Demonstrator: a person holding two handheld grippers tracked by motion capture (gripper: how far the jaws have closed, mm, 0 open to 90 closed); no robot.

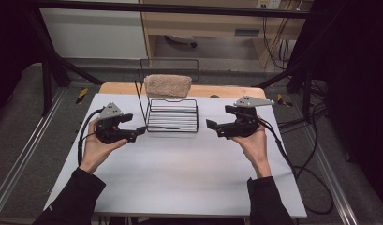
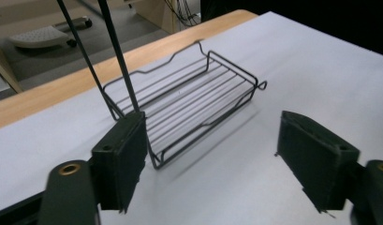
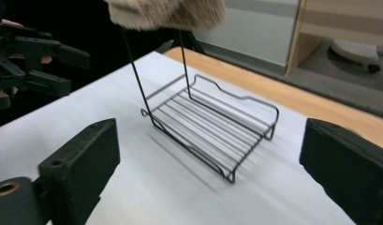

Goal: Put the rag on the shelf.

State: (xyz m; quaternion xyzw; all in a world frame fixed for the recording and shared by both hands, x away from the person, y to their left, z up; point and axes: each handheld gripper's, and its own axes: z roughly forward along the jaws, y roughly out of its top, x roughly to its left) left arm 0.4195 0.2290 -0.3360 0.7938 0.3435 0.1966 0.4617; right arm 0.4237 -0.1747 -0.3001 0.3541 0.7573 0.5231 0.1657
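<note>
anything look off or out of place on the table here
Nothing stands out. The wire rack sits flat and square on the white table, unbent, with the beige towel draped evenly over its top bar. The left gripper and right gripper flank the rack, open and empty.

Right gripper (image 3: 212,187) jaws wide apart, nothing between; wire rack (image 3: 212,131) mid-table, towel (image 3: 165,11) draped on its upright handle.
</note>
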